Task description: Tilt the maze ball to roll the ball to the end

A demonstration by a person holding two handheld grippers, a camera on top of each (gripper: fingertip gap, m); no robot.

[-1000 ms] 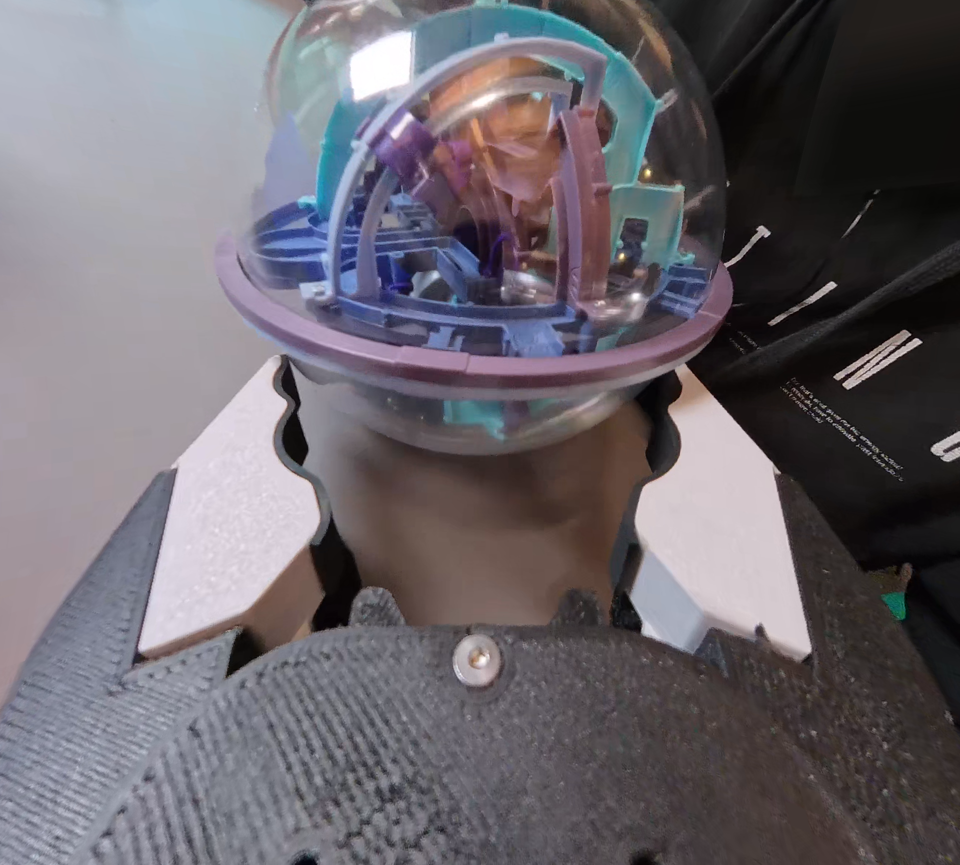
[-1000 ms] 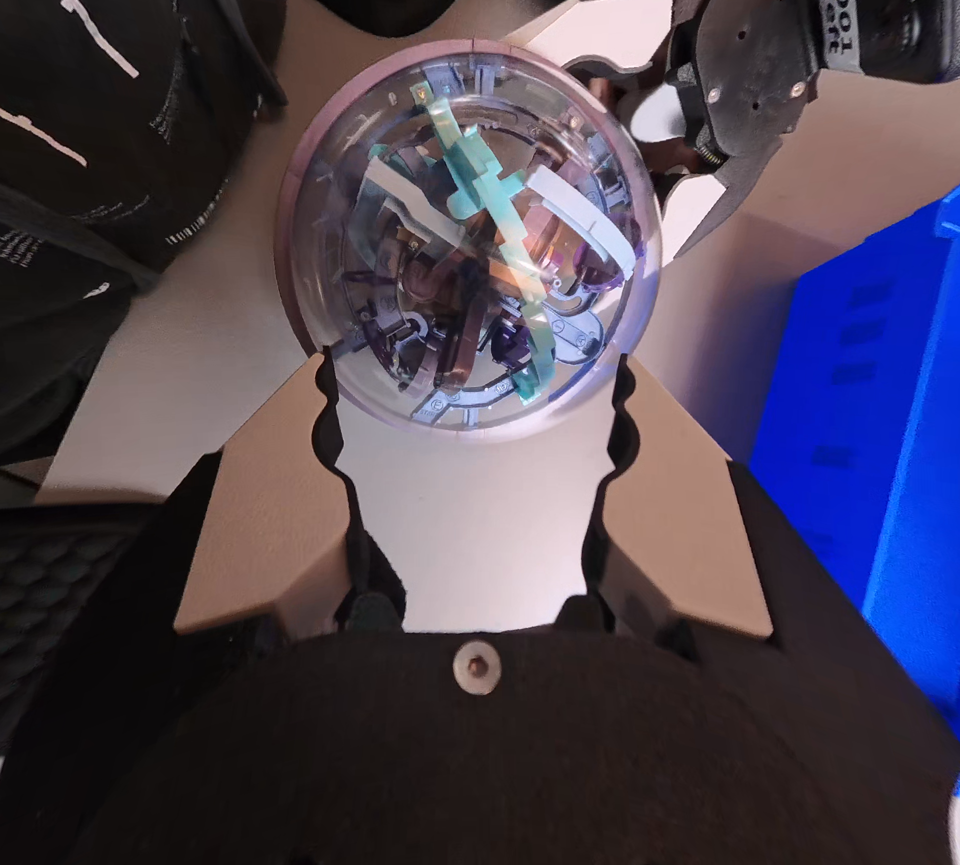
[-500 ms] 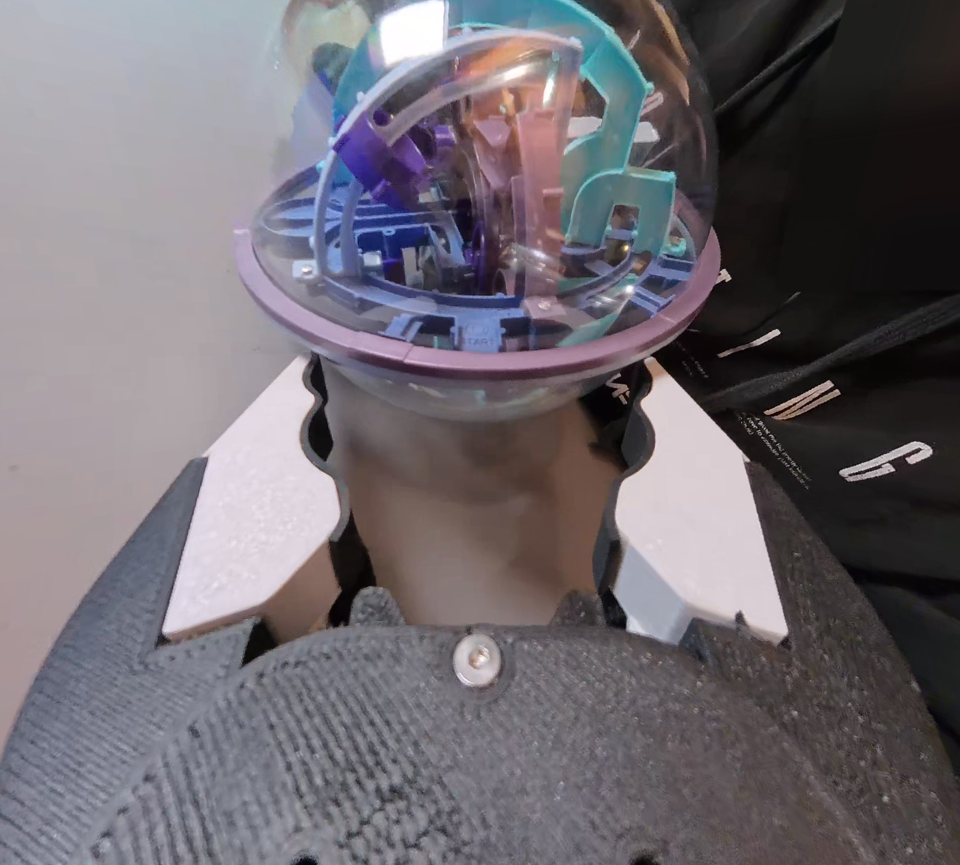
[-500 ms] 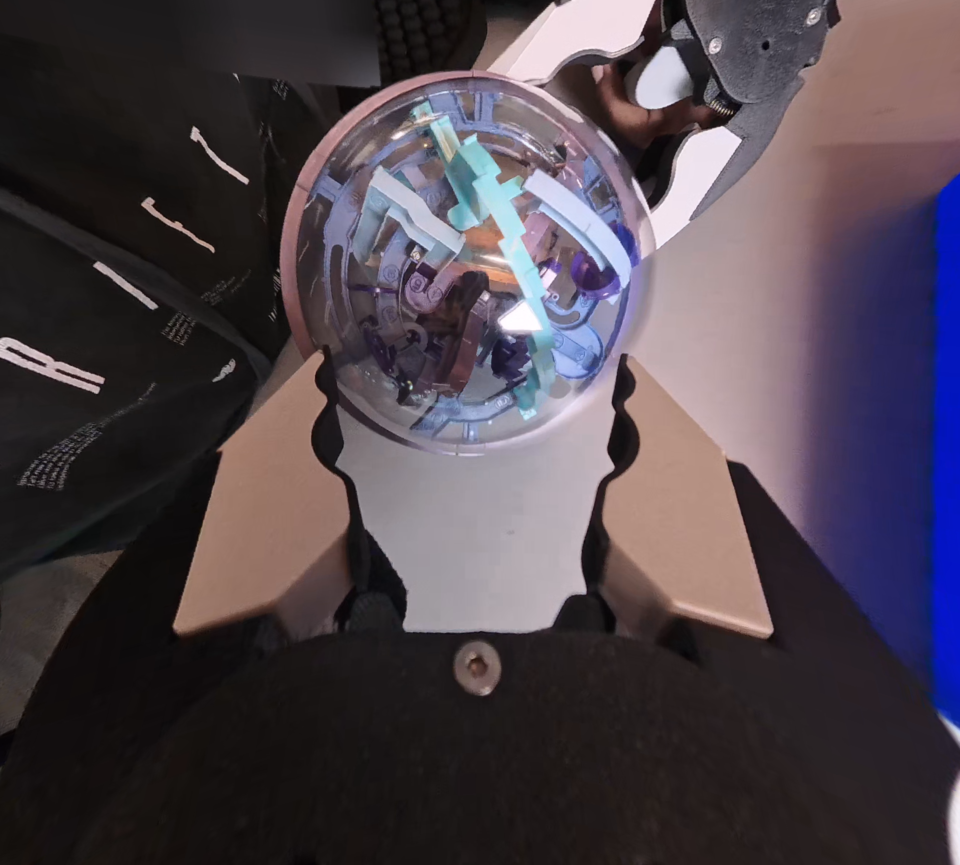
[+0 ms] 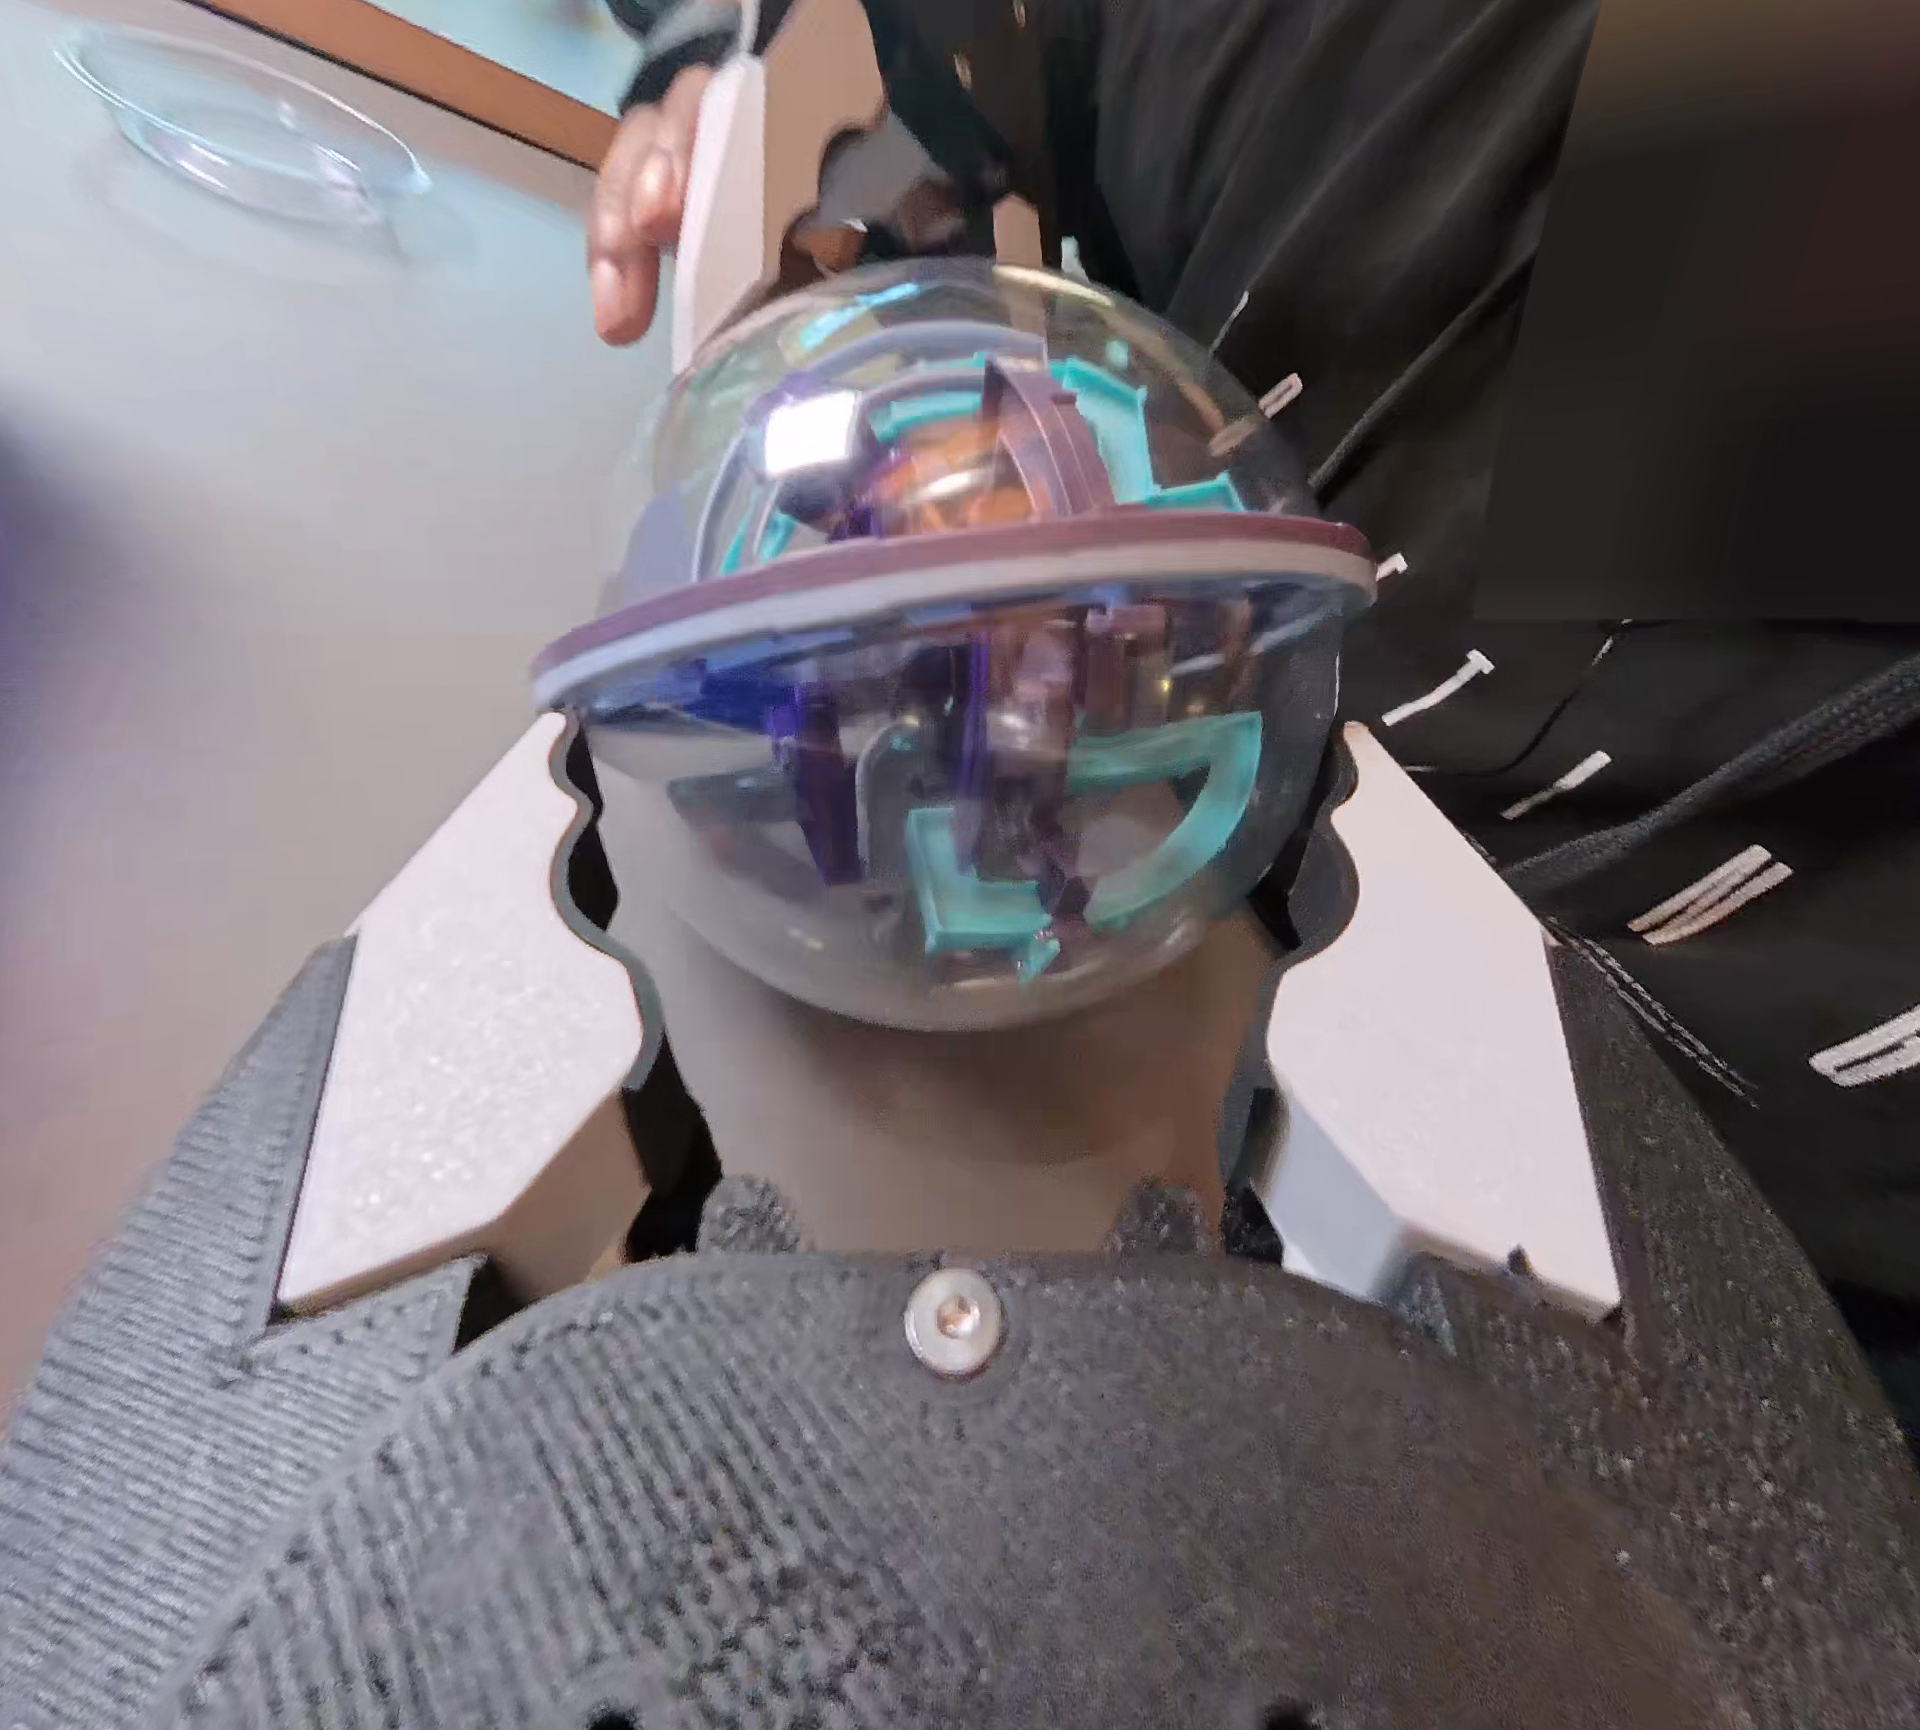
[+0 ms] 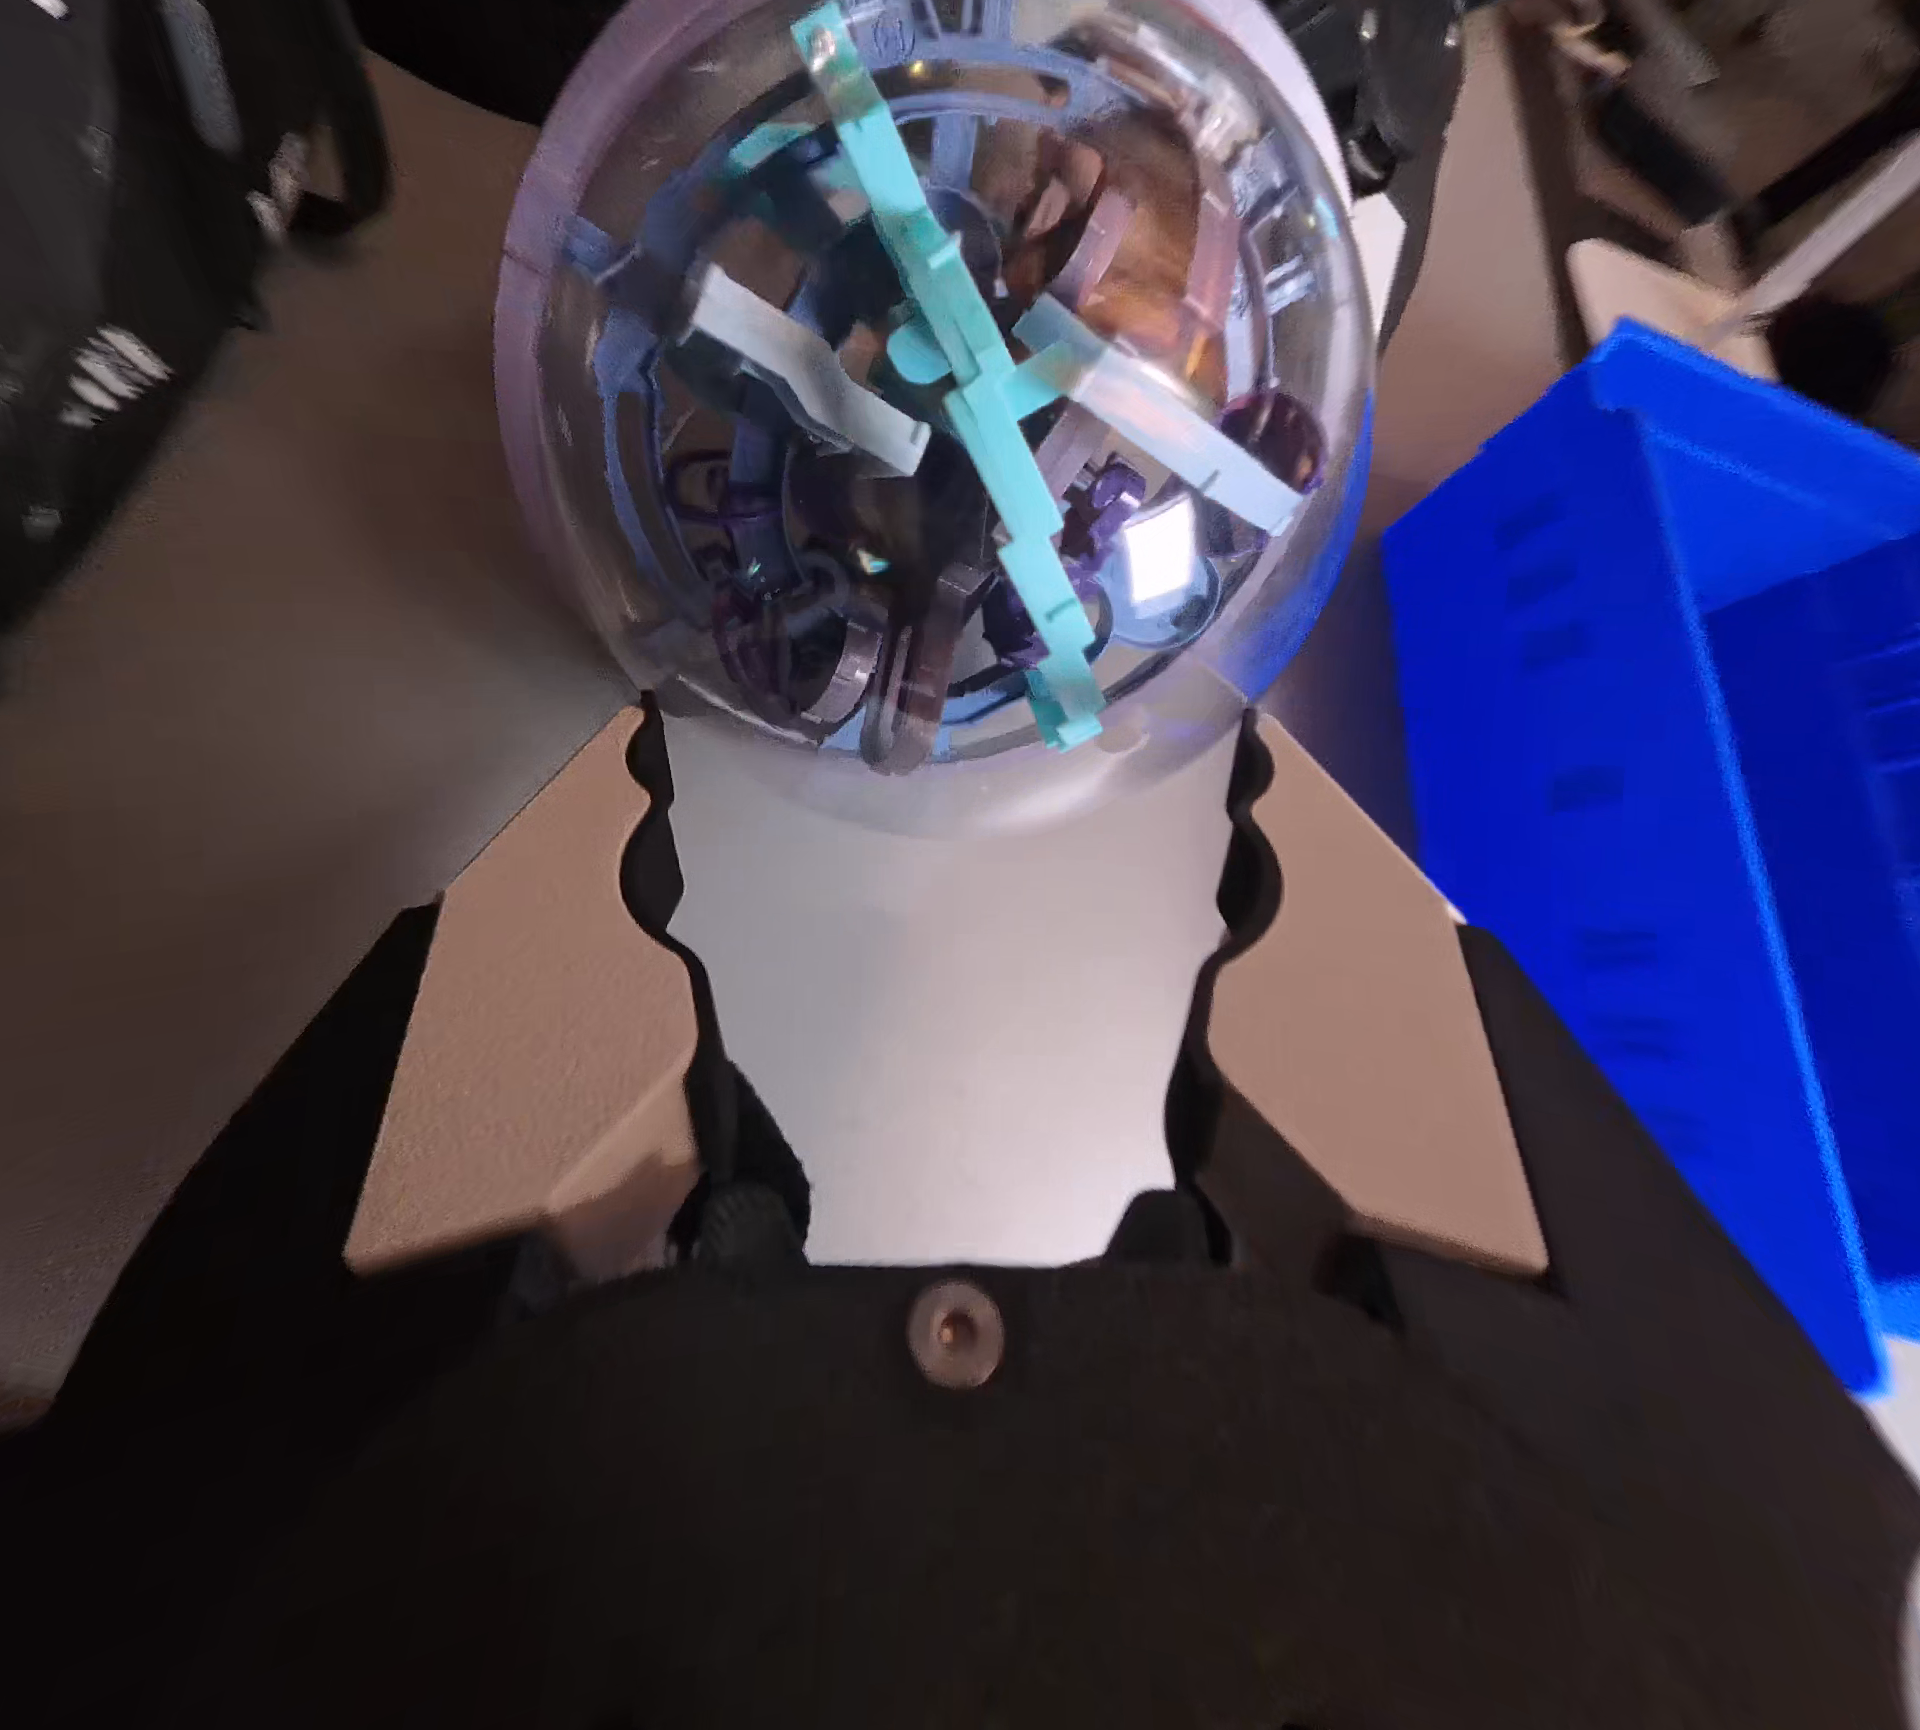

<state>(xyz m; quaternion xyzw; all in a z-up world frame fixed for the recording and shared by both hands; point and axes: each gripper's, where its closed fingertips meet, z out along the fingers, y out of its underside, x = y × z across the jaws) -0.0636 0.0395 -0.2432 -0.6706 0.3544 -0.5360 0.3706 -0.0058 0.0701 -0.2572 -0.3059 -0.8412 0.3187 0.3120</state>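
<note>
left gripper (image 5: 951, 839): jaws set wide around the lower half of the maze ball (image 5: 951, 641), pads against both flanks, so it held the sphere from below
right gripper (image 6: 940, 745): jaws equally wide, tips touching the near edge of the dome; looked like a clamp from the opposite side
maze ball: up off the table (image 6: 260, 641), pinned between both grippers; purple rim (image 5: 935, 579) tilted, higher on the right in the left wrist view
inside: teal track (image 6: 956, 392), pale cross ramps, purple and blue pieces; the small ball itself could not be picked out, too much glare and blur
step: mid-tilt, judged from the slanted rim and motion blur in both views; progress along the track could not be told
next move: needed small, slow, coordinated wrist rolls with both grippers moving as one; grip pressure had to stay even, as the smooth shell could slip out between the pads
risk: a quick tilt would likely knock the ball off its track and force a restart
beyond ball, left view: a hand (image 5: 634, 226) on the right gripper's body, a person in dark clothing just behind
far left: clear dish (image 5: 239, 122) on the table, well apart
right view side: blue bin (image 6: 1683, 797) near the sphere, not touching
</note>
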